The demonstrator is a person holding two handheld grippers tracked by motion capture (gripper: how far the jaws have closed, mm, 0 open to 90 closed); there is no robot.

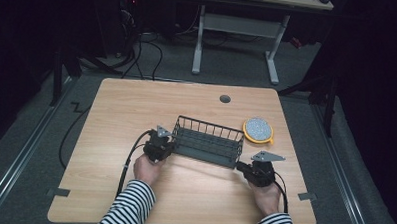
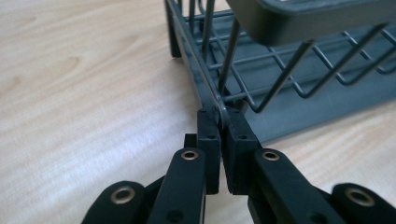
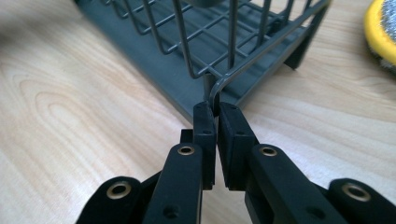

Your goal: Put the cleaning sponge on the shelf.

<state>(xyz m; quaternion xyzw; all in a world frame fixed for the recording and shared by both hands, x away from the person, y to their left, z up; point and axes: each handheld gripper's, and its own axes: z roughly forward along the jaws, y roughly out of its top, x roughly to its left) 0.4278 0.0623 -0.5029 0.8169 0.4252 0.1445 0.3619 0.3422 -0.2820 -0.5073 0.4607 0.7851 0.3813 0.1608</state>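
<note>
A dark grey wire rack (image 1: 208,141) with a solid tray under it stands in the middle of the wooden table (image 1: 116,109). My left gripper (image 1: 168,142) is at its near-left corner, and in the left gripper view its jaws (image 2: 222,122) are shut on the rack's corner wire (image 2: 222,106). My right gripper (image 1: 240,166) is at the near-right corner. There the right gripper view shows the jaws (image 3: 215,113) clamped on the bent corner wire (image 3: 215,95). A hand holds each gripper from the table's near edge.
A round yellow dish (image 1: 258,130) holding a grey speckled scouring pad lies just beyond the rack's right end, also seen as the yellow dish (image 3: 382,28). A small grey cable hole (image 1: 225,99) sits near the far edge. Desk legs stand on the floor behind.
</note>
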